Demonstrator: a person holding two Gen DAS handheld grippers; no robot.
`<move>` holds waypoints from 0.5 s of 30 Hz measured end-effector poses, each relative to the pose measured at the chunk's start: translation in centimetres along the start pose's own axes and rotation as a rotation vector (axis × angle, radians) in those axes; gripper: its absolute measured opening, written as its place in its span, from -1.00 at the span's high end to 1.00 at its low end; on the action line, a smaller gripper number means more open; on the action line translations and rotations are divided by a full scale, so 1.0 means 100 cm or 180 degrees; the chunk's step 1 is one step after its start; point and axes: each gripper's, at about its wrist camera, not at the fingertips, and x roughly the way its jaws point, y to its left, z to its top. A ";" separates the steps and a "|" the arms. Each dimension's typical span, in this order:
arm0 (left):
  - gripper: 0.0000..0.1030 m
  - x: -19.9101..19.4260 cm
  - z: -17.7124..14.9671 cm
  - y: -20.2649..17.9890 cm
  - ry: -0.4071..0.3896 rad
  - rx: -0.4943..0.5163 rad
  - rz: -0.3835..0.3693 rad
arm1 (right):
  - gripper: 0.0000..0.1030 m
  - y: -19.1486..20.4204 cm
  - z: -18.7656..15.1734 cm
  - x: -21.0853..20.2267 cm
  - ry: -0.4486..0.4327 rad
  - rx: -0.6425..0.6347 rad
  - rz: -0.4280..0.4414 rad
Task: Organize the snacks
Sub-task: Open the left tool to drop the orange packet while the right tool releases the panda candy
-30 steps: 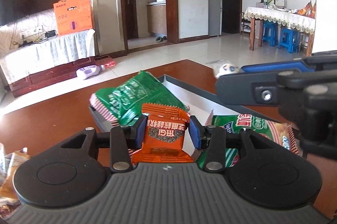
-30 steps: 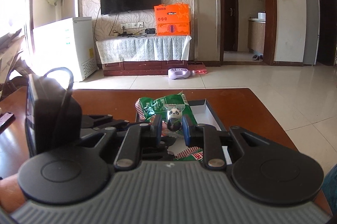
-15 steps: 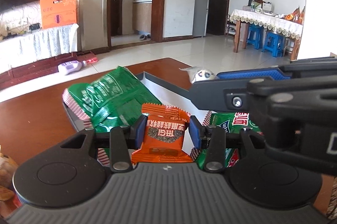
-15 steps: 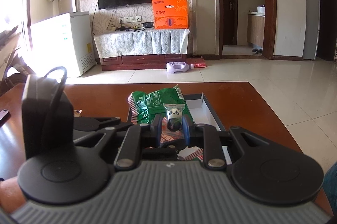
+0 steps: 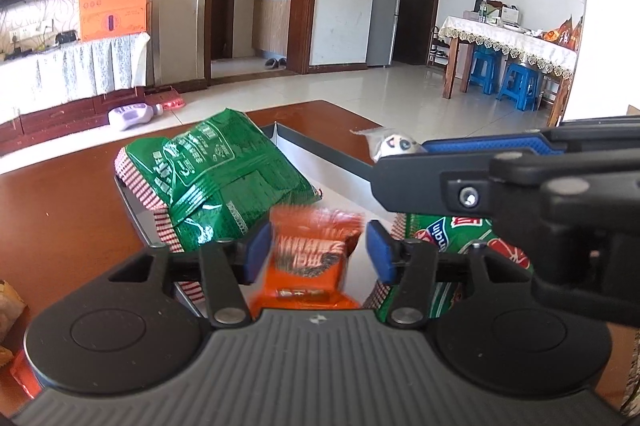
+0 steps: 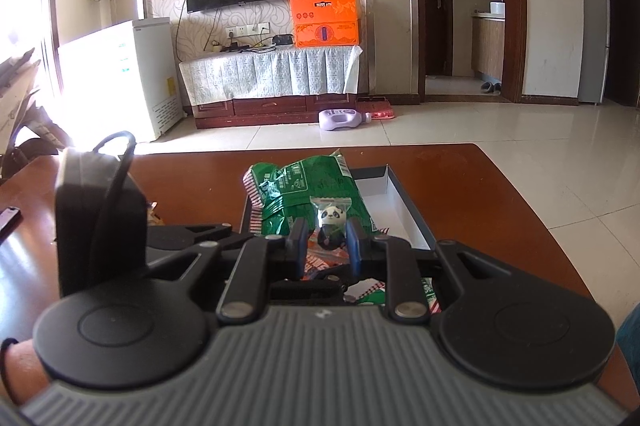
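A shallow dark box with a white inside (image 5: pixel 320 151) (image 6: pixel 404 201) stands on the brown table. A green snack bag (image 5: pixel 224 177) (image 6: pixel 304 185) lies across its far left end, and another green and red bag (image 5: pixel 460 238) lies at its right. My left gripper (image 5: pixel 316 252) hangs over the box with its jaws apart. The orange snack packet (image 5: pixel 310 262) is motion-blurred between them, loose from the pads. My right gripper (image 6: pixel 326 240) is shut on a small panda candy packet (image 6: pixel 331 222) (image 5: pixel 394 145), above the box.
Loose snacks lie on the table at the left (image 5: pixel 8 306). The table's far edge (image 6: pixel 360 147) lies just beyond the box. The left gripper body (image 6: pixel 100 209) stands close to the left of my right gripper.
My left gripper's jaws have opened and the orange packet has come loose and is dropping. The box and bags have come closer in both views. The right gripper still holds the panda packet.
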 end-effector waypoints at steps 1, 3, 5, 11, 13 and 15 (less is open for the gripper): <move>-0.47 -0.001 0.001 0.000 -0.0027 0.0017 0.0022 | 0.54 -0.001 0.001 0.000 0.0002 0.0000 0.0005; -0.66 -0.004 0.001 -0.002 -0.0093 0.0052 0.0078 | 0.54 0.000 0.000 0.000 0.0002 -0.0005 0.0010; -0.67 -0.009 0.002 -0.002 -0.0131 0.0080 0.0065 | 0.53 -0.001 0.000 0.002 0.0007 -0.0006 0.0014; -0.68 -0.023 0.002 -0.008 -0.0103 0.0215 0.0115 | 0.53 -0.003 -0.002 0.002 0.0007 0.0016 -0.0008; -0.69 -0.030 0.001 -0.014 -0.0084 0.0271 0.0153 | 0.53 -0.004 -0.002 0.004 0.0011 0.0037 -0.0014; -0.70 -0.038 0.000 -0.016 -0.0065 0.0315 0.0173 | 0.53 -0.004 -0.001 0.008 0.0018 0.0068 -0.0007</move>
